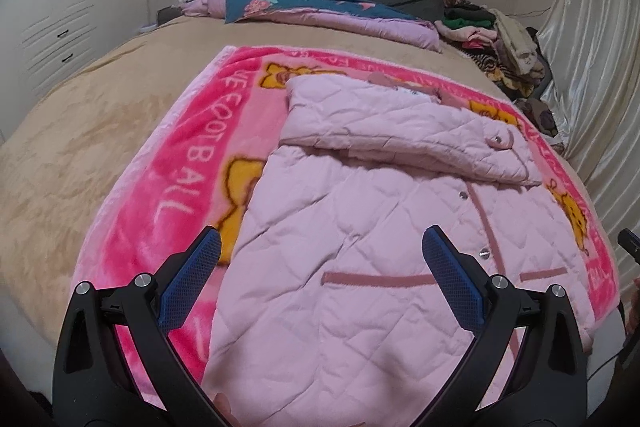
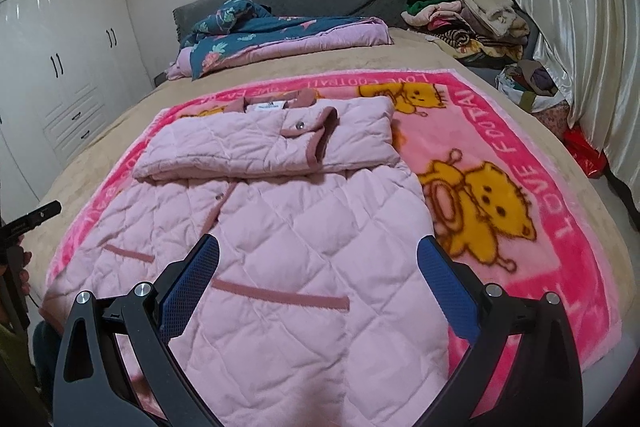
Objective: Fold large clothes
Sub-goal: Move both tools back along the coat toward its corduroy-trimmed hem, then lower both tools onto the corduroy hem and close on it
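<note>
On the bed, a pink blanket carries the quilted jacket, sleeves folded across its chest. Left gripper and right gripper hover wide open, empty. Advisable: pinch both hem corners together, fold evenly toward the collar.

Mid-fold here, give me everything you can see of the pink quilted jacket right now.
The pink quilted jacket lies flat, front up, on the pink cartoon blanket on the bed. It looks like padded, diamond-stitched fabric with darker pink trim on the collar, cuff, front placket and two pocket slits. Silver snaps run down the front. Both sleeves are folded across the chest, one cuff with a snap on top. A white label shows inside the collar. Both grippers' jaws are open above the hem; nothing grips it.
</note>
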`<control>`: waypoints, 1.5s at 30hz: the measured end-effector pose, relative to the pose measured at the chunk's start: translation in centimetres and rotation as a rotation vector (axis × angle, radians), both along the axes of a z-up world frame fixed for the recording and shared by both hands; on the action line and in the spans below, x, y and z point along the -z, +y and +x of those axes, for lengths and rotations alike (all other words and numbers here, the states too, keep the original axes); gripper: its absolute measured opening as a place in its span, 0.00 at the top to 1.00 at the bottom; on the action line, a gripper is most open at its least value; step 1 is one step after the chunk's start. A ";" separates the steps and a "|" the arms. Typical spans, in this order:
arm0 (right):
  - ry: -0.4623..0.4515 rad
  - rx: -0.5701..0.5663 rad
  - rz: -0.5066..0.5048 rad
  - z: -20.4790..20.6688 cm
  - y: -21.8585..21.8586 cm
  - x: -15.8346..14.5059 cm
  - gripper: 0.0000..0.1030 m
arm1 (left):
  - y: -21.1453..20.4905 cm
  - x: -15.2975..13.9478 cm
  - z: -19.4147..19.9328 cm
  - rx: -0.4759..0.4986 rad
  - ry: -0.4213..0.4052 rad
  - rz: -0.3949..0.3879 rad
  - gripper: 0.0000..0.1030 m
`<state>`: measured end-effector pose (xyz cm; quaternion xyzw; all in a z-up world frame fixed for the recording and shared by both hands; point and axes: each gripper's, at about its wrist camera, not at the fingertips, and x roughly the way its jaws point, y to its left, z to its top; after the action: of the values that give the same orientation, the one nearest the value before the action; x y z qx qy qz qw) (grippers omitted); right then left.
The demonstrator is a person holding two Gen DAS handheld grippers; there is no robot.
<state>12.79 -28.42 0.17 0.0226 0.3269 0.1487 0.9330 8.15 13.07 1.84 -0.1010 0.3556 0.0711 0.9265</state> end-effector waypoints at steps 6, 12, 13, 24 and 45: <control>0.023 0.008 -0.015 -0.5 -0.8 1.0 0.04 | 0.0 1.4 -0.6 -0.001 0.039 0.014 0.08; 0.053 0.027 -0.025 -1.1 -1.9 2.2 0.04 | 0.2 2.3 -1.2 -0.004 0.068 0.028 0.08; 0.058 0.031 -0.027 -1.2 -2.2 2.5 0.04 | 0.3 2.5 -1.3 -0.004 0.072 0.029 0.08; 0.107 0.044 -0.044 -1.9 -3.4 4.7 0.04 | 1.1 5.0 -2.4 -0.019 0.141 0.027 0.08; 0.208 0.035 -0.059 -3.8 -5.0 8.4 0.04 | 3.7 9.1 -5.9 0.023 0.255 -0.156 0.08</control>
<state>8.98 -33.41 -8.26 0.0161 0.4257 0.1194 0.8968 2.30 16.80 -7.26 -0.1590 0.4760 0.0449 0.8638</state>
